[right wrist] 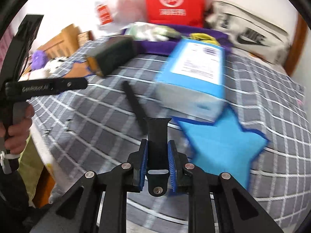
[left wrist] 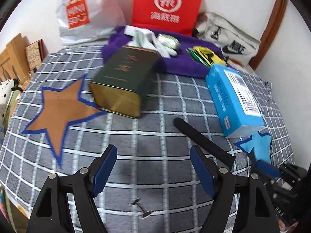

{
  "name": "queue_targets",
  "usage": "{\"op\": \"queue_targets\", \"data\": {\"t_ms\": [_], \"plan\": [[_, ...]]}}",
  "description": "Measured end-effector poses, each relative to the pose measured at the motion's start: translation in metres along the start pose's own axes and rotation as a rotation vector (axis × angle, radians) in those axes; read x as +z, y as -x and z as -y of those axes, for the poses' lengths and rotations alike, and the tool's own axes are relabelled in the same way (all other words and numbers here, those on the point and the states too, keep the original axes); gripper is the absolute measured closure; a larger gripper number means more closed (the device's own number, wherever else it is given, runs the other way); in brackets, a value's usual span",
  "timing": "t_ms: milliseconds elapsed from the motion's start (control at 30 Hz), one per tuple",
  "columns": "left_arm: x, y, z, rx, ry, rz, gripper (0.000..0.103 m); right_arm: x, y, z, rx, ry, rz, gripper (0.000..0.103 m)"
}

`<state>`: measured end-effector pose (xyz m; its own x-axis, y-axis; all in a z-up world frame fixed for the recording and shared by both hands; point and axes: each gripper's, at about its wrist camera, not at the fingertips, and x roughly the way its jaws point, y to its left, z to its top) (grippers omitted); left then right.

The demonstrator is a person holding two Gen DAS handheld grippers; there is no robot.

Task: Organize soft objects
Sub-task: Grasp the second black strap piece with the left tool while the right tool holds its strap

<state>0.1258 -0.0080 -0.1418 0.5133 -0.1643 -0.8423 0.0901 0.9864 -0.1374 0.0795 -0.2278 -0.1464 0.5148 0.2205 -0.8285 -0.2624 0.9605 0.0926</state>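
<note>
My right gripper is shut on a black watch strap, which sticks up between the blue pads over the grey checked bed cover. A second black strap lies flat on the cover, just beyond my left gripper's right finger; it also shows as a strap in the right wrist view. My left gripper hangs open above the cover with nothing between its fingers. A blue star patch lies right of the held strap, and an orange star patch is at the left.
A green tin and a blue box lie on the cover. Behind them a purple towel carries white gloves and small items. Red, white and Nike bags lean on the wall.
</note>
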Motion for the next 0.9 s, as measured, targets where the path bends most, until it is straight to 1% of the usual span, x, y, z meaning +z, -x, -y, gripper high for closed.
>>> {"op": "queue_targets", "data": {"t_ms": [167,233,367,400,433,467,600,700,767,900], "plan": [[0.003,-0.022,0.030,0.013,-0.030,-0.045,0.027,-0.005,0.001,0.030,0.000,-0.058,0.015,0.083],[0.003,-0.032,0.042,0.014,-0.037,-0.068,0.027,-0.006,0.000,0.036,0.012,-0.070,0.019,0.083],[0.003,-0.049,0.055,0.009,-0.025,-0.106,0.027,-0.008,-0.003,0.046,0.031,-0.082,0.017,0.083],[0.003,-0.053,0.058,0.018,-0.025,-0.114,0.025,-0.008,-0.004,0.046,0.032,-0.081,0.016,0.083],[0.004,-0.056,0.063,0.040,-0.034,-0.109,0.024,-0.008,-0.005,0.047,0.033,-0.079,0.017,0.083],[0.004,-0.057,0.065,0.046,-0.040,-0.105,0.024,-0.008,-0.006,0.048,0.035,-0.078,0.018,0.083],[0.009,-0.065,0.075,0.067,-0.040,-0.112,0.014,-0.008,-0.008,0.051,0.046,-0.078,0.016,0.083],[0.006,-0.071,0.087,0.115,-0.075,-0.112,0.008,-0.008,-0.011,0.051,0.048,-0.078,0.010,0.083],[0.004,-0.070,0.086,0.113,-0.074,-0.102,0.008,-0.007,-0.014,0.049,0.040,-0.074,0.003,0.083],[-0.006,-0.062,0.074,0.103,-0.112,-0.090,0.006,-0.006,-0.014,0.043,0.034,-0.062,0.000,0.083]]}}
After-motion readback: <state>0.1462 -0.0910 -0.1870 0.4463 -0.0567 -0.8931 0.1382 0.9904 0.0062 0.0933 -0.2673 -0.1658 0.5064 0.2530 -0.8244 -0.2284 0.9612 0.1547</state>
